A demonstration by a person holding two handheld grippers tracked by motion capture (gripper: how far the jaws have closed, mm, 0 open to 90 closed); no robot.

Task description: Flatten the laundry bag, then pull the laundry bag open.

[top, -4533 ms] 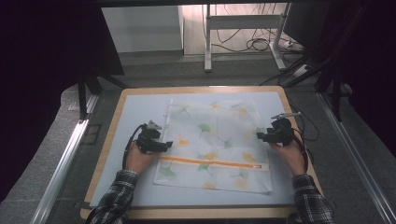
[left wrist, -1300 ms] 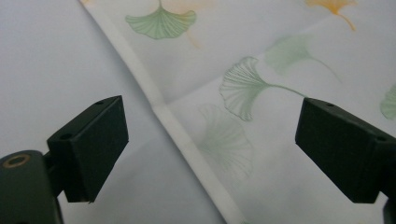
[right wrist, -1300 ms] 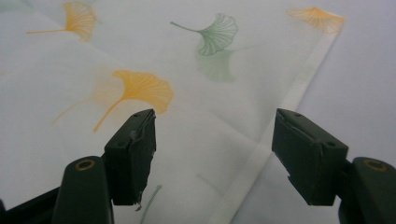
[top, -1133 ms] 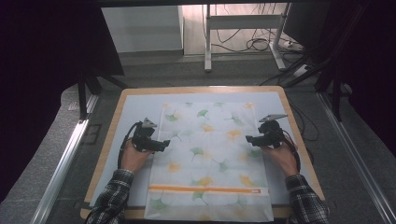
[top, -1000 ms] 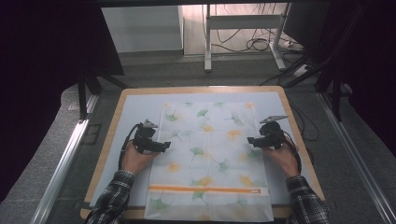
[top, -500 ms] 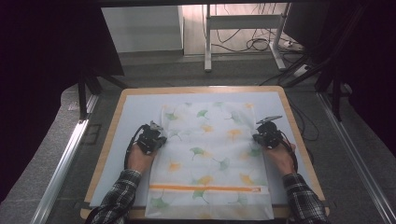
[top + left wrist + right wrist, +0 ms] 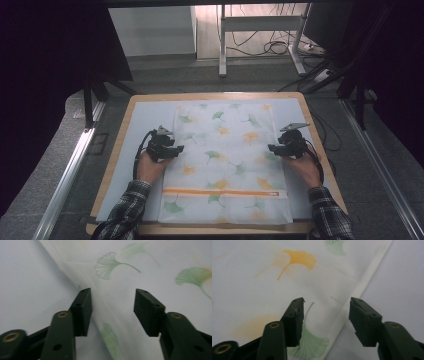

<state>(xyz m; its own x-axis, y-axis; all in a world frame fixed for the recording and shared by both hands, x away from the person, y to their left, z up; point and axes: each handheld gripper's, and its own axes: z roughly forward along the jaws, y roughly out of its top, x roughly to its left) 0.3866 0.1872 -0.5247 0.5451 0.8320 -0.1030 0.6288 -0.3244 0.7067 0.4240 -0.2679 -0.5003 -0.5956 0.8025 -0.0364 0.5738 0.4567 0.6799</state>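
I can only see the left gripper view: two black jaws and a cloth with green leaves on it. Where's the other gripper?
Observer: The right gripper is at the opposite side edge of the cloth. It faces the left gripper across it.
Operator: Is it pinching the cloth?
Observer: No. In the right gripper view its jaws have just been opening and stand apart, and the cloth's edge lies between them unpinched. Your jaws have just been opening over the other edge too.
Operator: Is there anything besides leaves on the cloth?
Observer: Yes, an orange stripe runs across it near the person's end.
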